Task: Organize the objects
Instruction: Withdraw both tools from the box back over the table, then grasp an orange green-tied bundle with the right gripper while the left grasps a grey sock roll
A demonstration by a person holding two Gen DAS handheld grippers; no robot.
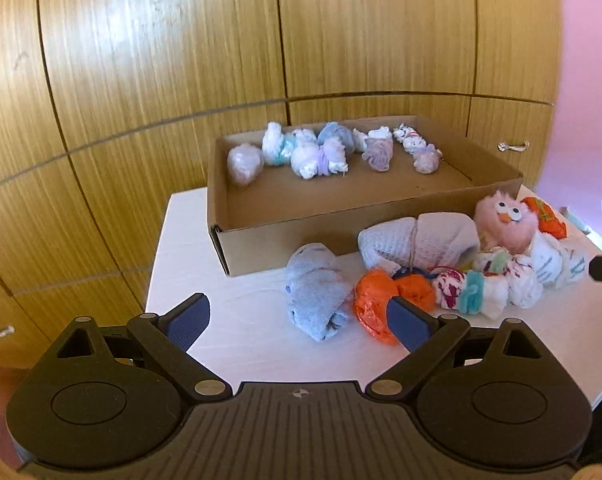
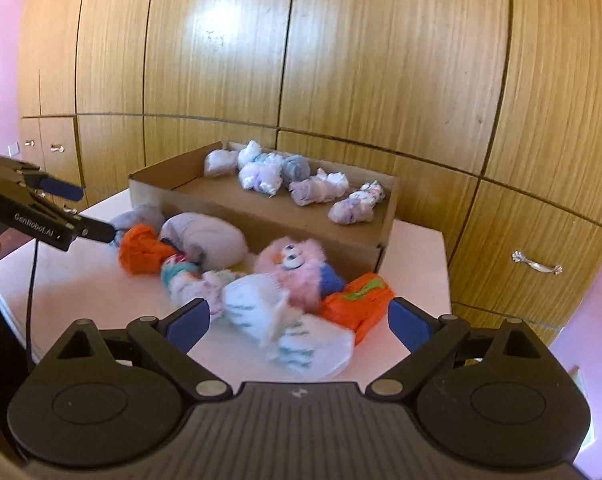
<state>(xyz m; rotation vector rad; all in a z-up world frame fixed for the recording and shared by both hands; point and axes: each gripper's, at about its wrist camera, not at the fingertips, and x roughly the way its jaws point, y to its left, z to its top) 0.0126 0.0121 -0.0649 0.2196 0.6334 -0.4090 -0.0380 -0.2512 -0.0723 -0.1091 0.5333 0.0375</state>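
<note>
A shallow cardboard box (image 1: pixel 285 236) (image 2: pixel 169 184) stands on the white table and holds several pale rolled sock bundles (image 1: pixel 321 156) (image 2: pixel 261 172) along its far side. In front of it lies a pile: a grey-blue roll (image 1: pixel 317 292), an orange bundle (image 1: pixel 375 300) (image 2: pixel 141 250), a lilac knit roll (image 1: pixel 417 240) (image 2: pixel 205 236), a pink fluffy owl sock (image 1: pixel 505 220) (image 2: pixel 293 264), a white sock with teal stripes (image 2: pixel 285 328) and an orange folded pair (image 2: pixel 359 304). My left gripper (image 1: pixel 299 320) is open and empty just before the grey-blue roll. My right gripper (image 2: pixel 299 320) is open over the white striped sock.
The white table (image 1: pixel 241 336) (image 2: pixel 81 280) has rounded edges. Wooden cabinet doors (image 1: pixel 161 60) (image 2: pixel 381 60) stand close behind it, with metal handles (image 2: pixel 537 266). The left gripper shows at the left of the right wrist view (image 2: pixel 77 210).
</note>
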